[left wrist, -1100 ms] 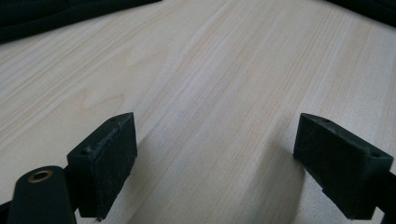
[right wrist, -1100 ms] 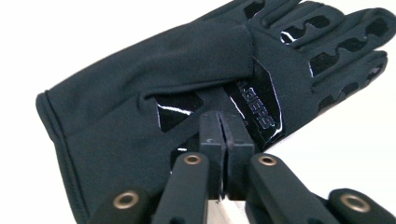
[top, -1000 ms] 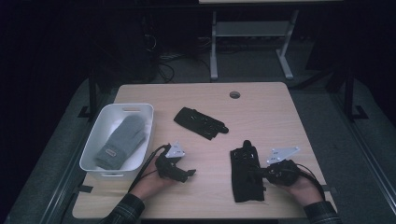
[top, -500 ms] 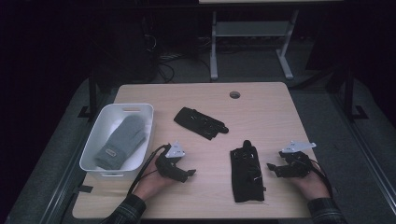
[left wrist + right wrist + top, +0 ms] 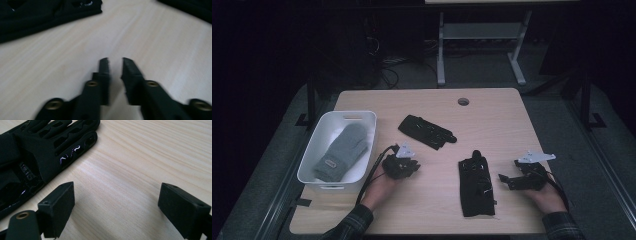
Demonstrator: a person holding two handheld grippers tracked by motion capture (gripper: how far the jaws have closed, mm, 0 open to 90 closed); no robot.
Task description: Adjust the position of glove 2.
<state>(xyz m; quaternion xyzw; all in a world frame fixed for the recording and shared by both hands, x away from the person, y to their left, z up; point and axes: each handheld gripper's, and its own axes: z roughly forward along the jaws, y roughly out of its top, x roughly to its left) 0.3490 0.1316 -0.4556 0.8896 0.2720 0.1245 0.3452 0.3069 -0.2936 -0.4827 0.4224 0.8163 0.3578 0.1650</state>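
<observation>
Two black gloves lie on the wooden table (image 5: 507,120). One glove (image 5: 427,132) sits near the middle; the other (image 5: 475,183) lies lengthwise toward the front. My left gripper (image 5: 408,167) rests on the table beside the white bin. Its jaws are nearly together with nothing between them (image 5: 115,60), and the middle glove (image 5: 37,17) lies ahead of them. My right gripper (image 5: 510,181) rests just right of the front glove. It is open wide over bare wood (image 5: 116,190), with that glove (image 5: 37,150) to its left, apart from the jaws.
A white bin (image 5: 318,150) stands at the table's left edge with a grey mitten (image 5: 340,152) inside. A round cable hole (image 5: 463,101) lies at the back. Beyond the table are a white stand's legs (image 5: 482,55) and cables on the floor.
My right gripper has drawn back to the right, away from the front glove's edge, and the glove stays flat. The left gripper has not moved.
</observation>
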